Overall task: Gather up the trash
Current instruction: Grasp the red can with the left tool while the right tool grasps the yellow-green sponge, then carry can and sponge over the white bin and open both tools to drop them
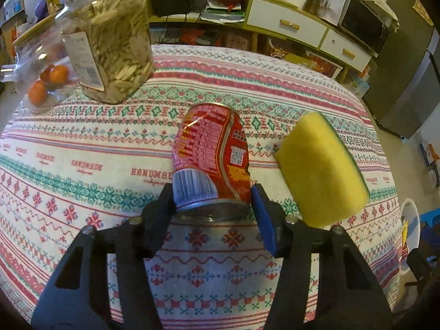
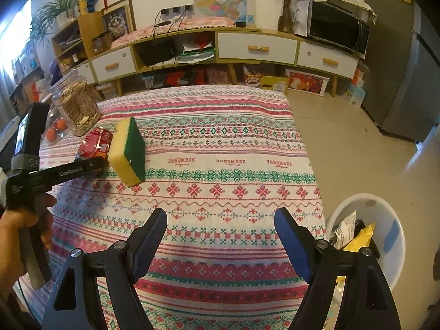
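My left claw [image 1: 211, 192] grips the can [image 1: 211, 151] beside the sponge [image 1: 321, 170]; my right claw [image 2: 220, 236] gapes wide near the bin [image 2: 396, 236].

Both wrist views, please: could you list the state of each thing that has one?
Can: dented, gripped by the left gripper.
Right gripper: open, holding nothing.
Sponge: propped on edge, tilted.
Seed jar: lid hidden.
Bin: beside the table, holding wrappers.
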The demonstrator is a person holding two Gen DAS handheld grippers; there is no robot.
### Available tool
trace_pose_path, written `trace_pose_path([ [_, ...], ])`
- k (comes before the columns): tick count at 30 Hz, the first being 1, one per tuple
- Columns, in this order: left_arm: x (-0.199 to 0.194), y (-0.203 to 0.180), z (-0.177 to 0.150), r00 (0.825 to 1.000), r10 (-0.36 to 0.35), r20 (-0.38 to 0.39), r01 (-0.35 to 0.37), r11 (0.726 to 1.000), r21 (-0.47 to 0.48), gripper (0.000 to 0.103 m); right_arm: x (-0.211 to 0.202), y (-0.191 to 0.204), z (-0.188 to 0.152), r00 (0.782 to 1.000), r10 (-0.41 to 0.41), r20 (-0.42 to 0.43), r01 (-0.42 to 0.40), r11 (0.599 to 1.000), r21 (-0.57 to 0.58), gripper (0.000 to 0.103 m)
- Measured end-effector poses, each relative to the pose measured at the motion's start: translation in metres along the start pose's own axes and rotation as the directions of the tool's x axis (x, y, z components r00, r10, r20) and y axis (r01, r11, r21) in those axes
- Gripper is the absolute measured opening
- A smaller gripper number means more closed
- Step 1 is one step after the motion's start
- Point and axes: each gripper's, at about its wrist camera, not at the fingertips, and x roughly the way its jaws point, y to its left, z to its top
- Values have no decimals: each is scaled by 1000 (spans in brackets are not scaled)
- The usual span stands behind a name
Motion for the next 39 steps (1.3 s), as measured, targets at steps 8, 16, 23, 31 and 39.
trace_pose_path([
  [8,-42,18,-18,1000,-2,2,2,998,61,57,3,31,7,1000,21,15,-19,996,-84,82],
  [16,-82,72,-42,1000,-15,-11,14,1000,-14,57,28,83,27,989,150,17,-148,986,-71,82],
  [23,-99,88,-54,999,-49,4,49,998,-38,57,59,112,36,987,158,3,-157,981,-112,79],
  [31,-96,96,-58,1000,-29,-6,29,1000,-13,57,79,114,43,986,169,-2,-169,981,-93,56],
  [39,-102,95,-56,1000,-27,15,27,999,-21,57,75,106,41,981,193,9,-192,978,-81,30],
])
